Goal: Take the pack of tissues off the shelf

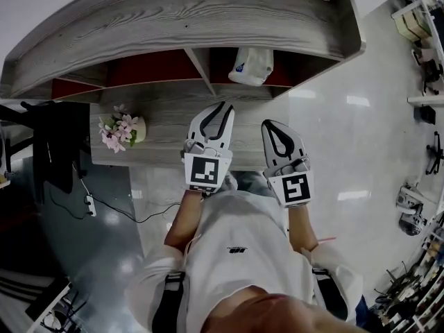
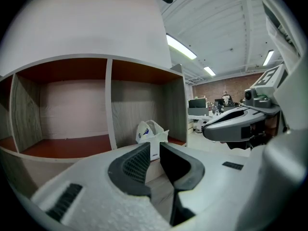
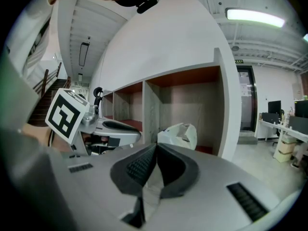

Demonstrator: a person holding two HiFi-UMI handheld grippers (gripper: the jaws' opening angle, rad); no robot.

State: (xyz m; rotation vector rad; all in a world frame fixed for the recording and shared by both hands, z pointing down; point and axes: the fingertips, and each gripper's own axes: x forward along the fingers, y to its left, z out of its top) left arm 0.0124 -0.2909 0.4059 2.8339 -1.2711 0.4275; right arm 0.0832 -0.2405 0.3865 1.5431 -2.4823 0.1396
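Writing: nothing readable here tbh. The pack of tissues (image 1: pixel 251 66) has a small blue logo on its front, too tiny to read. Each gripper's cube has a black-and-white square marker on it.
Count: one pack, two grippers, one pot of pink flowers (image 1: pixel 119 130). The left gripper view shows three compartments in the shelf (image 1: pixel 173 19).
Pack look: soft white plastic wrap, kinda puffy and crinkled, with the top bunched up.
Pack spot: it sits in the shelf's end compartment with the red floor, straight ahead of both grippers and not touching either one. It peeks right over the left gripper's tips.
Left gripper (image 1: pixel 223 107): jaws slightly spread, narrow gap, nothing in it.
Right gripper (image 1: pixel 267 123): tips pressed together, nothing pinched.
Flowers: off to the left gripper's left, on the bench (image 1: pixel 166 116).
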